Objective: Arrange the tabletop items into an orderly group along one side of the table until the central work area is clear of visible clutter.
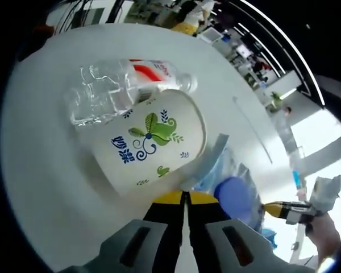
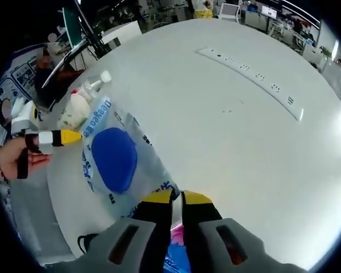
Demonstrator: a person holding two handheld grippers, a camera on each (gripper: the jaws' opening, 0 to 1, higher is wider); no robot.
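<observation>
1. In the left gripper view, a white paper cup [image 1: 150, 142] printed with green leaves and blue characters is lying on its side in the middle of the frame, on the white table [image 1: 40, 170].
2. A clear plastic bottle [image 1: 116, 91] with a red-and-white label is lying just above the cup, touching its upper edge.
3. The left gripper [image 1: 184, 198] is rising from the bottom centre, its yellow-tipped jaws pressed together with no gap and nothing visibly between them, their tips sitting at the cup's lower rim.
4. In the right gripper view, a clear plastic bag [image 2: 122, 165] with blue print and a large blue oval is lying at lower left of the frame, on the same table.
5. The right gripper [image 2: 178, 198] is clenching the bag's near edge at bottom centre, jaws nearly closed.
6. A white power strip [image 2: 250, 74] is lying at the upper right of that frame, well apart from the bag.
7. A person's hand [image 2: 14, 156] is appearing at the left edge.
</observation>
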